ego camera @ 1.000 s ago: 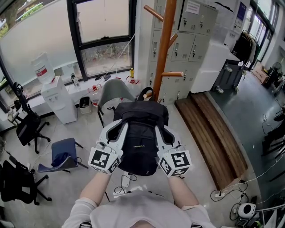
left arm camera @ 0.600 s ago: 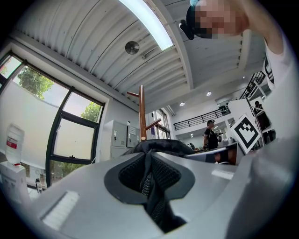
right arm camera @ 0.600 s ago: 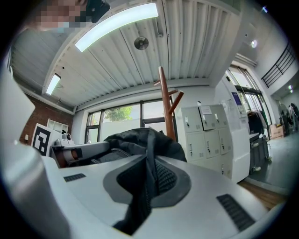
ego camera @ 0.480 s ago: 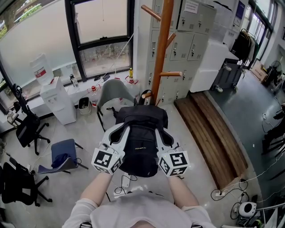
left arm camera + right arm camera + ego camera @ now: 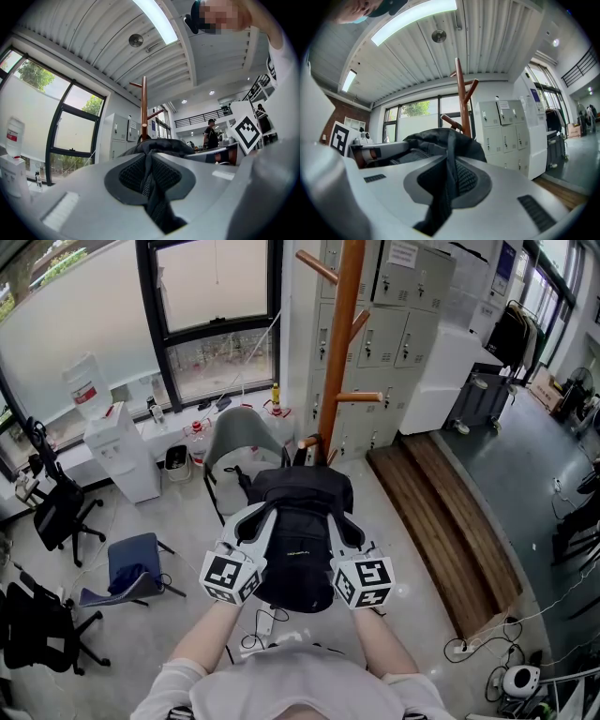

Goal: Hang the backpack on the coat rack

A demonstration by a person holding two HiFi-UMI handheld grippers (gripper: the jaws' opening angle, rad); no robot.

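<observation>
Backpack (image 5: pixel 300 540) is hanging in the air just in front of the coat rack (image 5: pixel 343 343), not on a peg yet. The left claw (image 5: pixel 251 518) and the right claw (image 5: pixel 345 521) are each squeezing a black strap (image 5: pixel 151 185) tight. Both are coming down a little, bringing it nearer the low peg (image 5: pixel 309 441).

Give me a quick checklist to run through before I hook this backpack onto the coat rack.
1. Grip of left gripper on backpack: ok, jaws shut on its strap.
2. Grip of right gripper: ok, shut on the other strap.
3. Backpack level between the two: ok.
4. Backpack facing coat rack: ok, rack straight ahead.
5. Side pegs bare: ok.
6. Backpack hooked on a peg: cannot tell.
</observation>
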